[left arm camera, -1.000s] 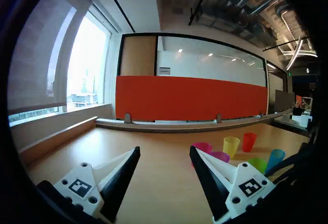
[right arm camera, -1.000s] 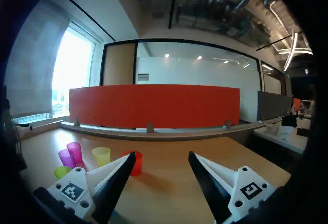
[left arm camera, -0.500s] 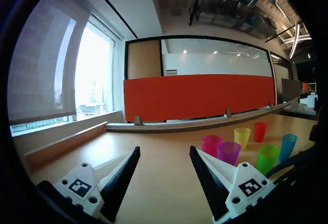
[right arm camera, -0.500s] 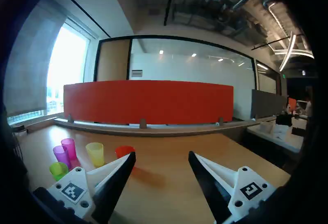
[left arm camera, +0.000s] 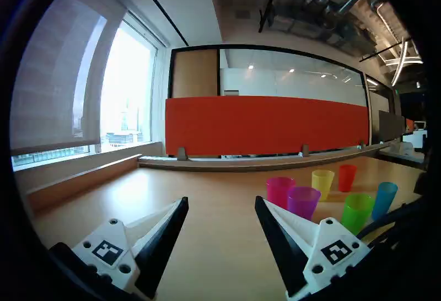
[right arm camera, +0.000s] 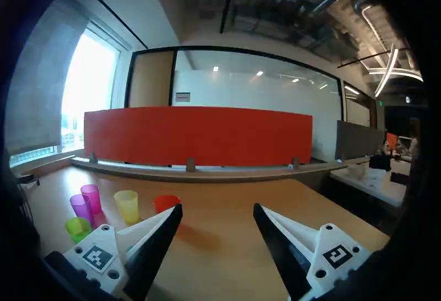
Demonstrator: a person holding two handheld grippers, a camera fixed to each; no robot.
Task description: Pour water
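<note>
Several plastic cups stand on the wooden table [left arm camera: 220, 191]. In the left gripper view they sit to the right: pink [left arm camera: 279, 189], purple [left arm camera: 302, 200], yellow [left arm camera: 322, 183], red [left arm camera: 347, 177], green [left arm camera: 356, 211] and blue [left arm camera: 383, 199]. My left gripper [left arm camera: 219, 208] is open and empty, just left of the purple cup. In the right gripper view the cups stand at the left: pink [right arm camera: 91, 197], purple [right arm camera: 81, 208], yellow [right arm camera: 127, 205], red [right arm camera: 165, 203], green [right arm camera: 78, 227]. My right gripper [right arm camera: 216, 214] is open, with the red cup behind its left finger.
An orange divider panel [left arm camera: 264, 126] runs along the table's far edge. Windows [left arm camera: 124, 94] are on the left. A second desk [right arm camera: 380, 182] with items stands to the right. Bare tabletop stretches ahead of both grippers.
Both views shifted slightly. In the left gripper view the cups drifted a little left and the horizon levelled. The right gripper's view of the cups barely changed. Both grippers stayed open.
</note>
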